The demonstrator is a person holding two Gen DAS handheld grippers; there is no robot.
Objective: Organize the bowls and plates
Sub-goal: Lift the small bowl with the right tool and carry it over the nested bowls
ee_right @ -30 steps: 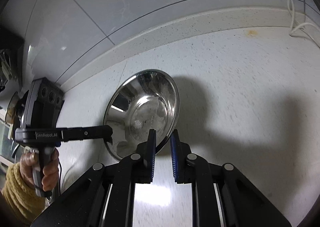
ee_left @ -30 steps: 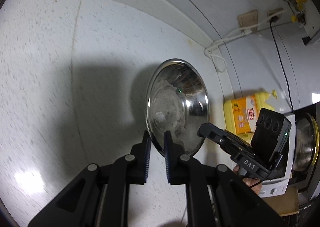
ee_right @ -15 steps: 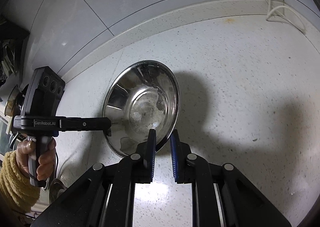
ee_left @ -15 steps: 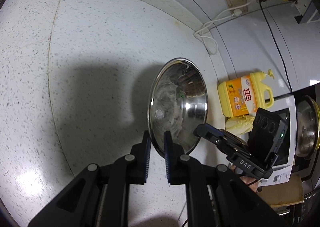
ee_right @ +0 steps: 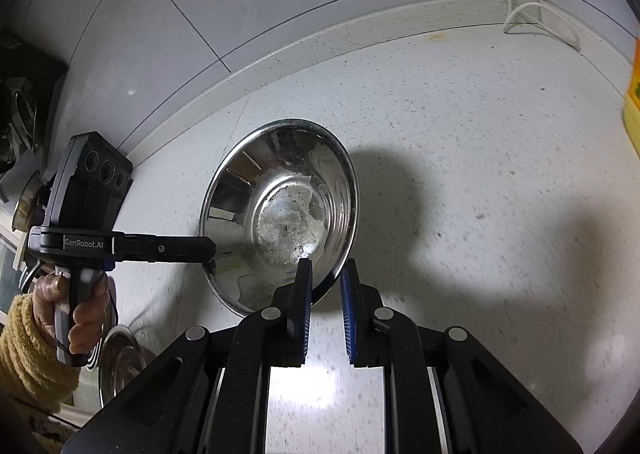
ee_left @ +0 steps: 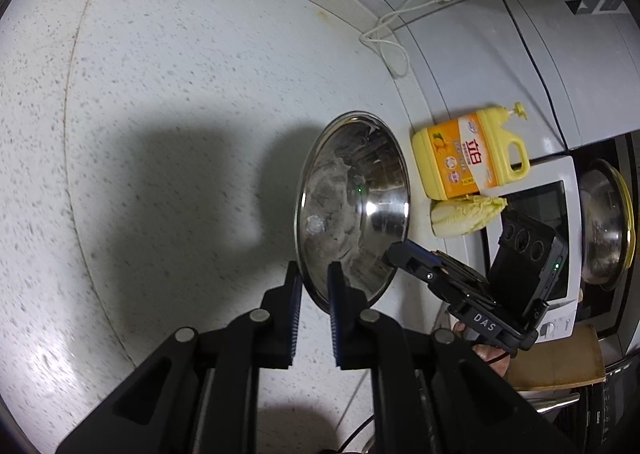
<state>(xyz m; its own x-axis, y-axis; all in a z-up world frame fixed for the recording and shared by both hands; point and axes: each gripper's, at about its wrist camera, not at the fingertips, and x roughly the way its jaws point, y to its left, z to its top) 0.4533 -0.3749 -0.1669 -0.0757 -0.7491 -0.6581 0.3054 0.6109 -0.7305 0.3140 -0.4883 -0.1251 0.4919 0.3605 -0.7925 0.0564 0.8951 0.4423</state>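
A steel bowl (ee_left: 352,206) with whitish residue inside hangs tilted above the speckled white counter (ee_left: 168,102), casting a shadow on it. My left gripper (ee_left: 314,286) is shut on the bowl's near rim. In the left wrist view my right gripper (ee_left: 394,254) grips the rim from the right, a hand behind it. In the right wrist view the same bowl (ee_right: 280,214) has its rim pinched in my right gripper (ee_right: 325,286), which is shut on it. There my left gripper (ee_right: 210,250) holds the left rim, in a hand with a yellow sleeve.
A yellow detergent bottle (ee_left: 468,158) and a cabbage (ee_left: 464,214) stand by the wall beside a white microwave (ee_left: 560,182). Another steel bowl (ee_left: 604,222) sits at the far right. White cords (ee_left: 384,34) hang from wall sockets. A further steel bowl (ee_right: 120,366) lies low left.
Both grippers have carried the bowl rightward along the counter, toward the yellow bottle. The bottle, cabbage and microwave have come further into the left wrist view. Both grips stay the same.
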